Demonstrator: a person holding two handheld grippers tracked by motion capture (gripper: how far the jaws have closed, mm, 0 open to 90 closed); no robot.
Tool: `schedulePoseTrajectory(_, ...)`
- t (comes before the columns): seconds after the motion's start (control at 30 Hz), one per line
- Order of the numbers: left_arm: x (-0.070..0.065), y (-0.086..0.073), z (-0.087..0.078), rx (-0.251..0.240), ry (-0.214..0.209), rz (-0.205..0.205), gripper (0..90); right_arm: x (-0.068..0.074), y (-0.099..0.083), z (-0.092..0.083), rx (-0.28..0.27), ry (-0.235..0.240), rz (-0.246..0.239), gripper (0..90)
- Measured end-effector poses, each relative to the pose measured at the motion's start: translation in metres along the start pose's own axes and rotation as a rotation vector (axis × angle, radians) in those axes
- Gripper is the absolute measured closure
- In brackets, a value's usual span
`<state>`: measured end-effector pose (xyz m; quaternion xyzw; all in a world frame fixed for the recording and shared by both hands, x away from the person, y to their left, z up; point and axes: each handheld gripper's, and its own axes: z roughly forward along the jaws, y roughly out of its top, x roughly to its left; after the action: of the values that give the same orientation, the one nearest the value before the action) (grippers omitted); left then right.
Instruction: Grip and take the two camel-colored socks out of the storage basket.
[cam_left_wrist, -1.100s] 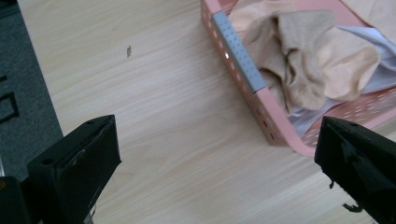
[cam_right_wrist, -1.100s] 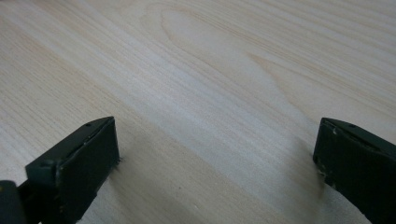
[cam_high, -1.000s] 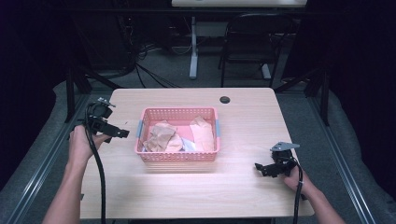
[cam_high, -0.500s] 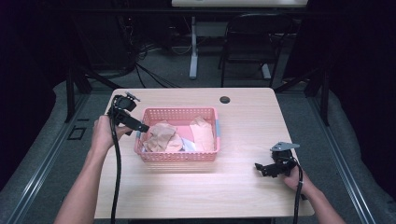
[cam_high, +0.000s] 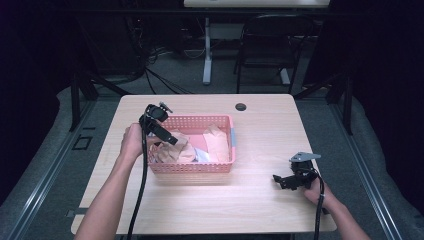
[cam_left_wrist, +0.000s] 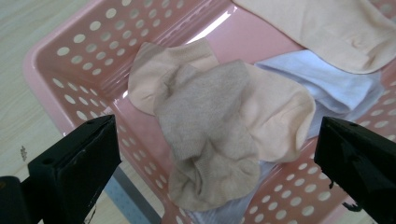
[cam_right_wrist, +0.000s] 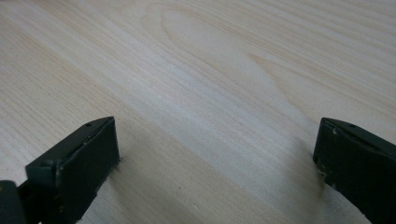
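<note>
Crumpled beige knitted sock lies atop peach and white socks in the pink perforated plastic basket; our left gripper hangs over it, jaws wide apart. Our right gripper rests low over the pale wooden table, also spread.

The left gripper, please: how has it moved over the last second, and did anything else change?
The left gripper moved from beside the pink basket to above its left end, jaws open over the socks, holding nothing. The right gripper stayed open on the table; basket and socks stayed put.
</note>
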<state>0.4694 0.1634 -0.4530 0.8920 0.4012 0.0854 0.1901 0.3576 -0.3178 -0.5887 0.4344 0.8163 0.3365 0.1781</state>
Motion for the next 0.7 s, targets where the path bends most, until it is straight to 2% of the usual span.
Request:
schedulePoseTrajectory(0.27,0.001,0.007,0.021,0.050,-0.011,0.006,1.5,0.000,0.000,0.000,0.000,0.000,-0.001,0.0)
schedulePoseTrajectory(0.47,0.001,0.009,0.032,0.076,-0.008,0.010,8.2,0.000,0.000,0.000,0.000,0.000,-0.001,0.0)
schedulePoseTrajectory(0.53,0.000,0.009,0.035,0.086,0.006,0.014,9.5,0.000,0.000,0.000,0.000,0.000,-0.001,0.0)
schedulePoseTrajectory(0.57,-0.001,0.010,0.036,0.091,0.012,0.019,14.4,0.000,0.000,0.000,0.000,0.000,0.000,0.0)
schedulePoseTrajectory(0.7,-0.004,0.010,0.043,0.108,0.030,0.023,17.6,0.000,0.000,0.000,0.000,0.000,-0.001,0.0)
